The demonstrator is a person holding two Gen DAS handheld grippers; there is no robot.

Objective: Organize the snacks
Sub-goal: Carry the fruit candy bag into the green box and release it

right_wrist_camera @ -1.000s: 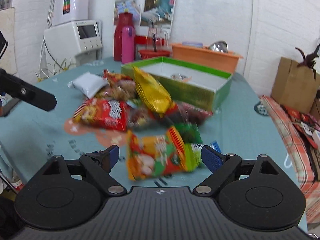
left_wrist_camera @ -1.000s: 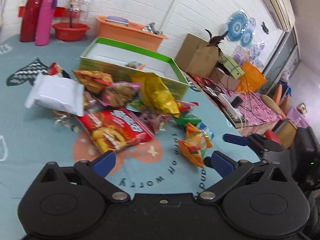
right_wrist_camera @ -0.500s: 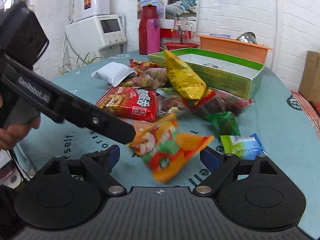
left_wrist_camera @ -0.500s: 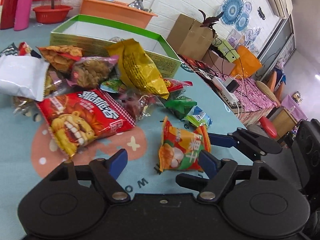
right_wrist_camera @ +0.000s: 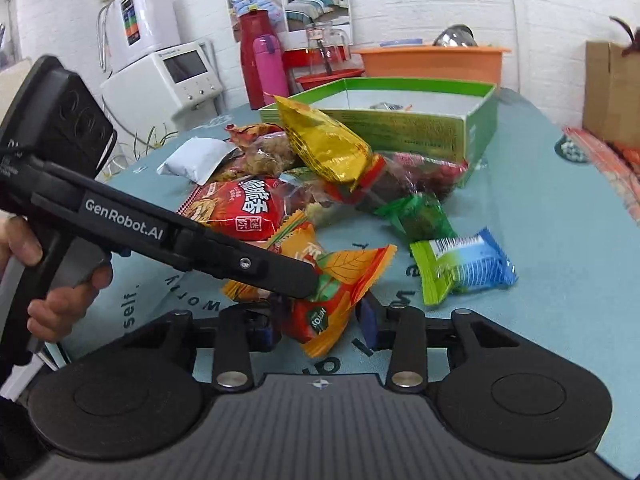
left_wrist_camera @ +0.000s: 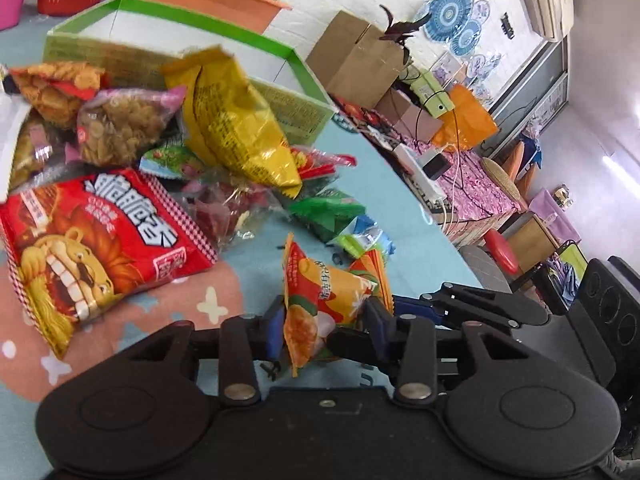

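Orange snack bag (left_wrist_camera: 320, 300) sits between the closing jaws of both hand-held grippers — the left hand-held gripper (left_wrist_camera: 326, 326) pinching one end, the right hand-held gripper (right_wrist_camera: 316, 324) the other, just above the tabletop (right_wrist_camera: 540, 240). Beyond the bag lie a blue-green packet (right_wrist_camera: 464, 266) and a red lion bag (left_wrist_camera: 96, 240). Farther off, a yellow bag (left_wrist_camera: 236, 120) leans against the green box (right_wrist_camera: 420, 120) — well behind the orange bag.

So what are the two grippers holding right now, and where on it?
Both are closing on the orange snack packet: left gripper and right gripper at opposite ends.
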